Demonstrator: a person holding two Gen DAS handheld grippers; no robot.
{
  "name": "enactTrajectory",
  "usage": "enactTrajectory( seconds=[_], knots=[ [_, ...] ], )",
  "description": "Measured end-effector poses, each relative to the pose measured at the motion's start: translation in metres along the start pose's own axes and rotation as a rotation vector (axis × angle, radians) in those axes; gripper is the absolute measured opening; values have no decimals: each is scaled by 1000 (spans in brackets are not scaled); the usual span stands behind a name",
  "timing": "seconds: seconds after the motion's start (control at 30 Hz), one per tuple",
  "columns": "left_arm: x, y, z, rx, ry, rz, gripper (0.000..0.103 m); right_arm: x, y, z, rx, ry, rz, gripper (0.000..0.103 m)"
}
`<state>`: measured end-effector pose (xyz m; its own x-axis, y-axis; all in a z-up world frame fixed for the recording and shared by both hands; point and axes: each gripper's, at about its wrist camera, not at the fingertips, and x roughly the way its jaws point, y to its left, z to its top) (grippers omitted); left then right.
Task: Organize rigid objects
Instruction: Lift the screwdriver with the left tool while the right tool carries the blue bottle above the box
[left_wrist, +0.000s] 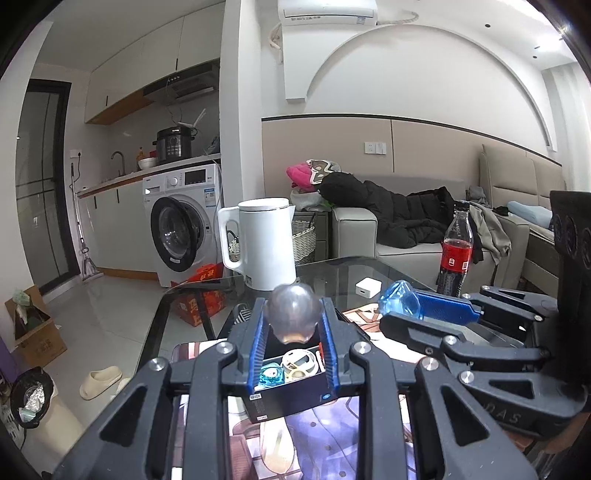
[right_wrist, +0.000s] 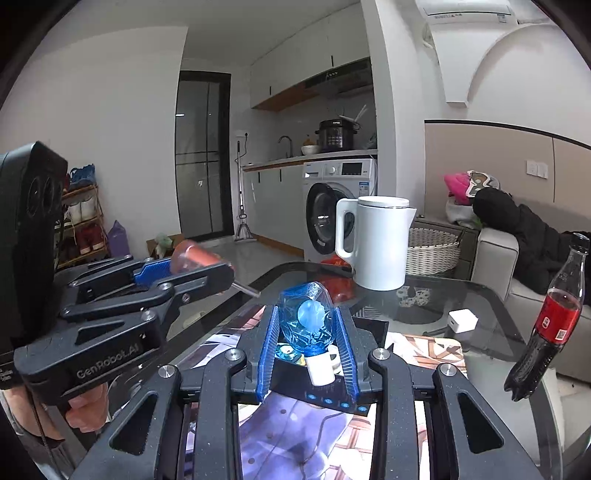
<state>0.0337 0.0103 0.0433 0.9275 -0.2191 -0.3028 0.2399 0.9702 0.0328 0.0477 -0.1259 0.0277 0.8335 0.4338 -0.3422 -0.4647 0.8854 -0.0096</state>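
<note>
My left gripper (left_wrist: 293, 308) is shut on a smoky translucent round ornament (left_wrist: 293, 314), which it holds above an open black box (left_wrist: 291, 400). The box stands on a picture mat and has several small trinkets inside. In the right wrist view the same left gripper (right_wrist: 201, 264) shows at the left, with the ornament (right_wrist: 192, 254) looking pinkish. My right gripper (right_wrist: 306, 317) is shut on a blue translucent egg-shaped ornament (right_wrist: 308, 321) with a white base, just over the black box (right_wrist: 332, 397). In the left wrist view the right gripper (left_wrist: 410, 310) reaches in from the right, carrying the blue ornament (left_wrist: 400, 302).
On the glass table (right_wrist: 491, 295), a white kettle (left_wrist: 266, 243) stands at the far edge behind the box. A cola bottle (right_wrist: 554, 317) stands at the right, with a white charger cube (right_wrist: 461, 320) beside it. The picture mat (left_wrist: 295, 443) lies under the box. A hand (right_wrist: 85, 413) grips the left gripper's handle.
</note>
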Motion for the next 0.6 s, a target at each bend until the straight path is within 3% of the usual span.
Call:
enactTrajectory(
  seconds=[0.6],
  knots=[
    [12,-2,9,-28,-37,3,25,-6,-6,14,4,-65,13,30]
  ],
)
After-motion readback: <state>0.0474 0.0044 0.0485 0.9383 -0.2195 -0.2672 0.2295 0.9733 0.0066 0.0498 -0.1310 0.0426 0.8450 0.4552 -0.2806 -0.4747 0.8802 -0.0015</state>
